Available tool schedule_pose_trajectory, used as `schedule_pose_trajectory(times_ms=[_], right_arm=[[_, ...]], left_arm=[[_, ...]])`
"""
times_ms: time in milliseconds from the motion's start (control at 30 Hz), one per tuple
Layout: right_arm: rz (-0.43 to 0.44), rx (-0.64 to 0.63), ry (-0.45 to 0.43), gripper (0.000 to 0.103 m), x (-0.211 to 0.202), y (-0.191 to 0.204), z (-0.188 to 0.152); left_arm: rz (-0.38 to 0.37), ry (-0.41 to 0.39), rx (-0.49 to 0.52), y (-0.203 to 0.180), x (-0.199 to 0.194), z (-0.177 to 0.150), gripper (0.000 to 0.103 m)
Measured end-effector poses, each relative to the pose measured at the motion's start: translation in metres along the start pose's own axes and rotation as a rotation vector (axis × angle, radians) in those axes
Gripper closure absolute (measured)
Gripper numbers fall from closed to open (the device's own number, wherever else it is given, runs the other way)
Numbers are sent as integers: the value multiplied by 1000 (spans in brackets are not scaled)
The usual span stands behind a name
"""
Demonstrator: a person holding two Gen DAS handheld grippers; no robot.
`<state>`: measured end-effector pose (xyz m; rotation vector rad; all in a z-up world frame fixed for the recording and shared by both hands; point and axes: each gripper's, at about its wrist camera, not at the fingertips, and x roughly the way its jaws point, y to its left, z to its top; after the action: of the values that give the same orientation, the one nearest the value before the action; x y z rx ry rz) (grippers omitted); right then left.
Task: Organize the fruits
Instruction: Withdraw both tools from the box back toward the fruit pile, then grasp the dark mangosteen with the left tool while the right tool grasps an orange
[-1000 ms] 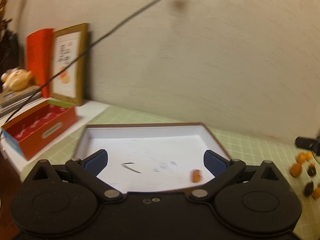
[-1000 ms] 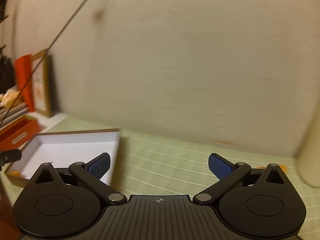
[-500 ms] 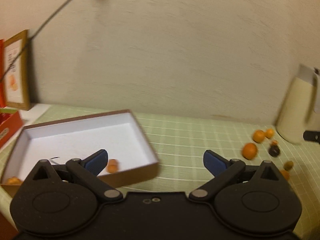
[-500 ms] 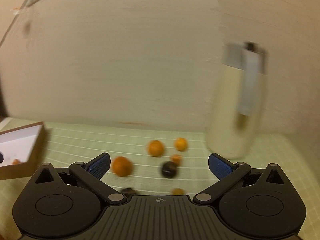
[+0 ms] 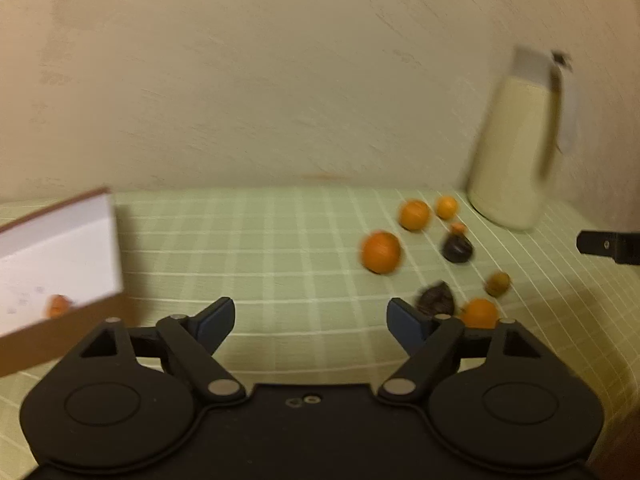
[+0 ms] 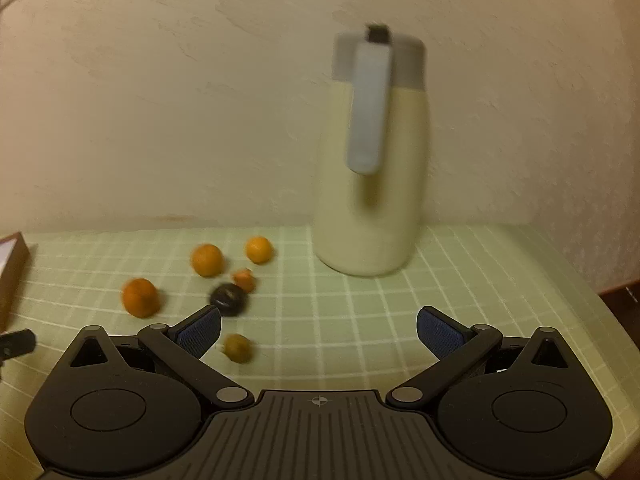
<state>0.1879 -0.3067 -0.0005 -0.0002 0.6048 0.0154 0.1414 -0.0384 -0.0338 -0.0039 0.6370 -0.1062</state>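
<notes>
Both tongs [image 5: 310,322] [image 6: 318,330] apart, empty; left just narrowing | box [image 5: 60,256] cropped | fruits [image 6: 206,260] blurred

I am in a home: a desk [image 6: 360,320] under a green checked cloth stands against a rough plaster wall [image 6: 200,100], with a cream flask [image 6: 370,200] and loose fruit [image 6: 206,260] on it.

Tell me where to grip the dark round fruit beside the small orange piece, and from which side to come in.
Grip the dark round fruit across its widest middle, coming down from above and the near side. It sits low on the green checked cloth, and the small orange piece seems to touch its far side, so put one finger on its left and one on its right. The right tool is open and probably nearest.
</notes>
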Motion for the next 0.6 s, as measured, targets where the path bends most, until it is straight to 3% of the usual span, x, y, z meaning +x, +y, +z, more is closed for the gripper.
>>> schedule_pose_trajectory(times_ms=[433, 600], right_arm=[[-77, 71, 44, 0, 6, -53, -12], [-74, 73, 44, 0, 6, -55, -12]], left_arm=[[-85, 52, 34, -60, 46, -6, 39], [-75, 71, 46, -66, 57, -8, 40]])
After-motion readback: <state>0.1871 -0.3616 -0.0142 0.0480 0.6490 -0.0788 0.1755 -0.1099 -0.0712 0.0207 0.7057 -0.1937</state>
